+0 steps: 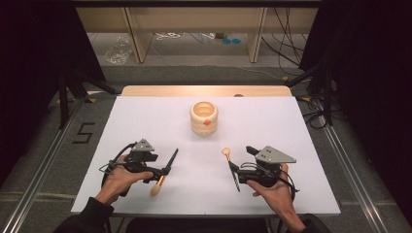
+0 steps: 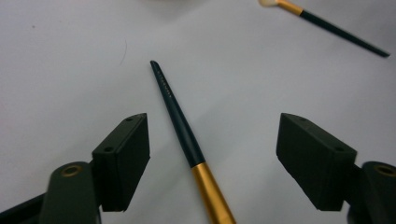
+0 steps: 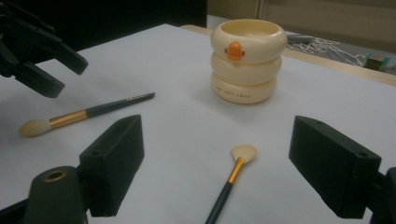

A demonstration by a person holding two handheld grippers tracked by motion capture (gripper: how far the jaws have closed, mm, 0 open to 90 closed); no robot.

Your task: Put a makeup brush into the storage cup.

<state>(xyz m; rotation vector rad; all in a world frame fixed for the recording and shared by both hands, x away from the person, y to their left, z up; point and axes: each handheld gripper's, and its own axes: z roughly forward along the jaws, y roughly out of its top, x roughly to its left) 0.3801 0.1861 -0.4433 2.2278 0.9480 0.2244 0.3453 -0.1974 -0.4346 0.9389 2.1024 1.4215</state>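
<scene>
A dark-handled makeup brush with a gold ferrule lies on the white board at the left. My left gripper straddles it. In the left gripper view the brush runs between the jaws, which stand wide apart and clear of it; my left gripper is open. A second, smaller brush lies at the right, just ahead of my right gripper. In the right gripper view that brush points its bristles away between the spread jaws of my open right gripper.
A cream ring-stacked cup with an orange duck face stands upright at the middle back of the board, also seen as the cup beyond the small brush. The wooden table edge lies behind it. Cables and shelves sit on the floor beyond.
</scene>
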